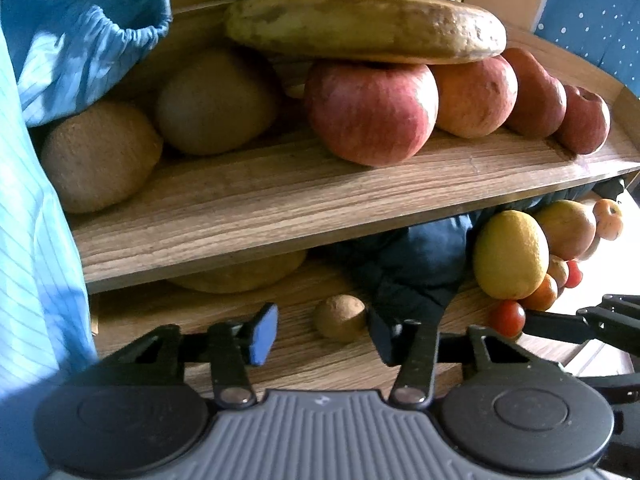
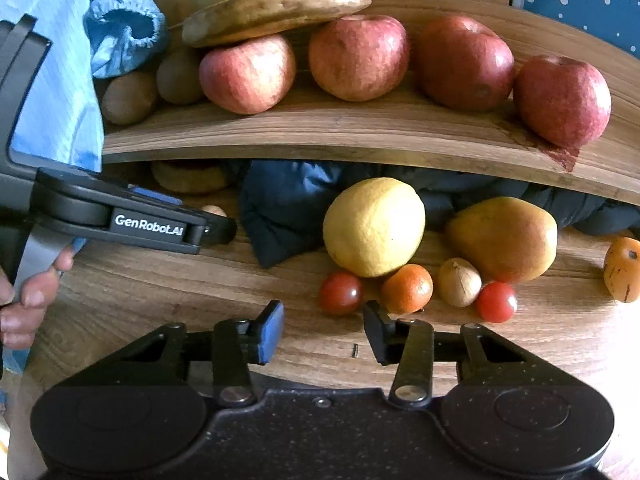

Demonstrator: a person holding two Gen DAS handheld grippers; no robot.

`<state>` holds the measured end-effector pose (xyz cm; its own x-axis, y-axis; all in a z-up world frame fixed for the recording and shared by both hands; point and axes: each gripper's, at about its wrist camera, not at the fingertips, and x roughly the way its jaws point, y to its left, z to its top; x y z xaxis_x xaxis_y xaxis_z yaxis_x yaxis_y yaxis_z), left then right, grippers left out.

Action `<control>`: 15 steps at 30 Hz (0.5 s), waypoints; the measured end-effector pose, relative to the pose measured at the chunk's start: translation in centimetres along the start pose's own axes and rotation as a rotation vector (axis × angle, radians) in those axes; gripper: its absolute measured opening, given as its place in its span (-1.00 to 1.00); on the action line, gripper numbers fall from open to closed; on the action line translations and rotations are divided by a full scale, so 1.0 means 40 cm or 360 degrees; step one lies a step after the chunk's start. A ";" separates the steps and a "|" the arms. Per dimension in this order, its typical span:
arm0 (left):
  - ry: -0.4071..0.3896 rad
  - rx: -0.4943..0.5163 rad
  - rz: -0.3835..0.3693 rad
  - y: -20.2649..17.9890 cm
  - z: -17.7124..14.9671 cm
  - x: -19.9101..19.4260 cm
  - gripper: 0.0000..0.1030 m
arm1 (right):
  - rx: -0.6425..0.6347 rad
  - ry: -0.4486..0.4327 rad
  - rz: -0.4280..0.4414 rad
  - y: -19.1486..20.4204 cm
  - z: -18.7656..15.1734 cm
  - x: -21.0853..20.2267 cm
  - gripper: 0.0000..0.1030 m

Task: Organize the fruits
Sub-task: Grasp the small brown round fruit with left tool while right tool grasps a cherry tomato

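Note:
A wooden shelf [image 2: 360,132] carries several red apples [image 2: 360,56], brown kiwis [image 1: 100,156] at its left, and bananas [image 1: 360,28] on top. Below it on the wooden table [image 2: 160,296] lie a yellow lemon [image 2: 374,226], a mango [image 2: 506,238], a small orange [image 2: 407,289], two cherry tomatoes [image 2: 341,293], a nut [image 2: 459,282] and an orange fruit [image 2: 624,270] at the far right. My left gripper [image 1: 324,334] is open, with a small brown fruit [image 1: 340,317] just beyond its fingers. My right gripper [image 2: 324,330] is open and empty, just short of the left tomato.
A dark blue cloth [image 2: 288,208] lies under the shelf behind the lemon. A light blue sleeve [image 1: 80,40] fills the left side. The left gripper's body [image 2: 120,216] reaches in from the left in the right wrist view. A round flat item [image 2: 192,176] sits under the shelf.

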<state>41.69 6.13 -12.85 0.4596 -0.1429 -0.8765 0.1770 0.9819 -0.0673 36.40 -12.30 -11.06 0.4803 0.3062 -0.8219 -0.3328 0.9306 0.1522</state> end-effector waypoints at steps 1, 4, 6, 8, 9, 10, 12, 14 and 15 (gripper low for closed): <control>0.0001 -0.0006 -0.0004 0.010 0.007 0.008 -0.05 | 0.0004 0.0000 -0.0004 -0.001 0.002 0.002 -0.16; 0.0003 -0.0016 -0.0015 0.021 0.000 0.005 -0.24 | 0.0012 -0.0005 -0.0015 -0.005 0.005 0.007 -0.23; 0.0004 -0.0017 -0.0015 0.013 -0.003 0.001 -0.36 | 0.0018 -0.0010 -0.0020 -0.007 0.006 0.009 -0.31; 0.0004 -0.0018 -0.0012 0.003 -0.003 0.001 -0.38 | 0.0021 -0.0009 -0.0038 -0.007 0.005 0.010 -0.36; 0.0006 -0.0018 -0.0013 0.002 -0.003 0.001 -0.38 | 0.0022 -0.0011 -0.0049 -0.009 0.007 0.011 -0.43; 0.0007 -0.0015 -0.0014 -0.003 -0.004 0.000 -0.38 | 0.0025 -0.0013 -0.0055 -0.010 0.007 0.012 -0.46; 0.0005 -0.0002 -0.0019 -0.015 -0.007 -0.009 -0.38 | 0.0033 -0.0013 -0.0048 -0.014 0.006 0.012 -0.49; 0.0003 0.0010 -0.0023 -0.029 -0.013 -0.021 -0.38 | 0.0032 -0.0012 -0.0039 -0.016 0.004 0.010 -0.50; 0.0001 0.0015 -0.0026 -0.033 -0.015 -0.024 -0.38 | 0.0033 -0.0015 -0.0033 -0.016 0.004 0.008 -0.50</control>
<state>40.47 5.05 -12.20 0.4559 -0.1590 -0.8757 0.1927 0.9782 -0.0772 36.91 -12.74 -11.34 0.4946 0.2883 -0.8199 -0.3056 0.9408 0.1465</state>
